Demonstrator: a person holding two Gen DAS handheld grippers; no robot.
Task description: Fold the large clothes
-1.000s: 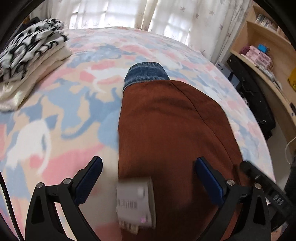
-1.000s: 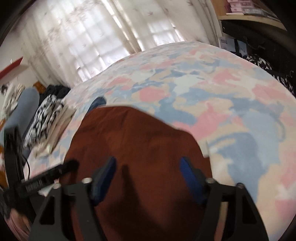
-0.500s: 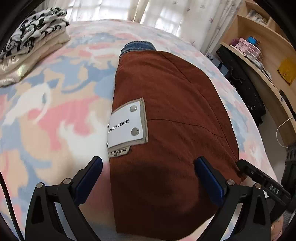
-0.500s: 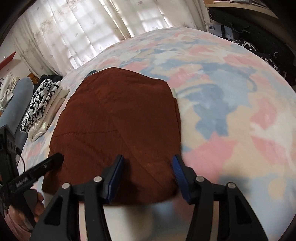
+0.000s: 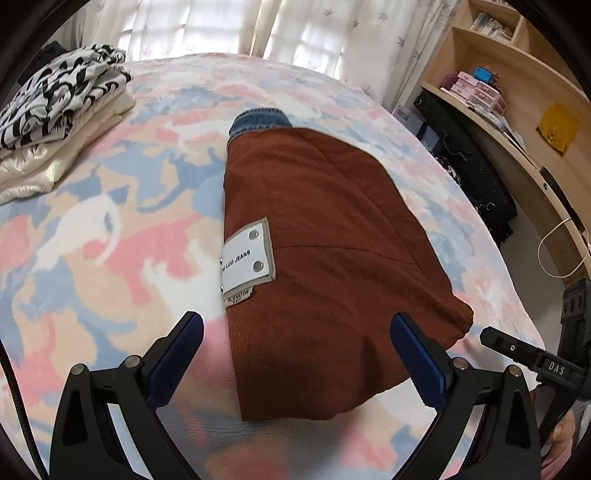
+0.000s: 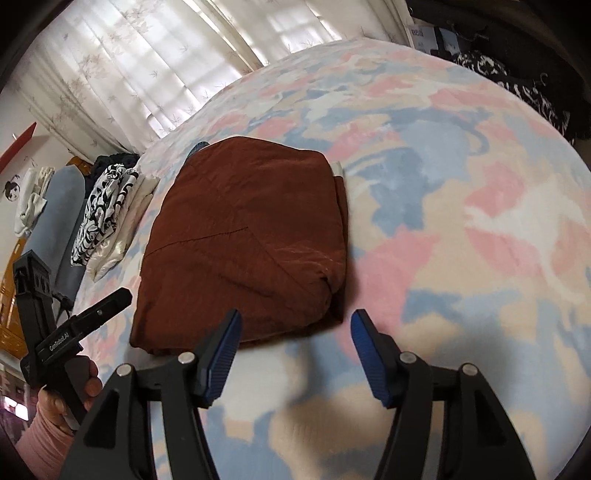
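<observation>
Item: rust-brown folded garment with white sewn brand patch [image 5: 325, 266], denim-blue band showing at its far end [image 5: 260, 120]. Location: laid flat on pastel pink, blue and cream patterned fleece blanket [image 5: 103, 229], roughly mid-bed, well apart from other goods. Condition: reduced to a compact, tapered rectangular packet; near edge rounded, right near corner slightly bunched and lifted [image 5: 458, 317]; surface largely smooth, one seam line crossing.

Tools: left gripper with blue pads [image 5: 295, 354], jaws spread wide, nothing pinched, poised over the packet's near edge without visible contact. Right gripper with blue pads [image 6: 295, 354], jaws opening, nothing between the pads, bare blanket beneath, packet's near right corner just ahead.

Adjacent stock: stack of folded clothes, black-and-white print on top of cream layers [image 5: 59, 118], at far left of bed; read as earlier finished pieces, though not verifiable. White sheer curtains [image 5: 229, 26] behind; wooden shelving with small boxes [image 5: 480, 88] at right.

Progress, as judged: folding of this piece essentially complete, both tools free of the cloth. Remaining, if anything: flattening of bunched corner, tucking of exposed denim end, transfer to the stack. No further unfolded large garment visible on bed; whether more await out of view cannot be told.
</observation>
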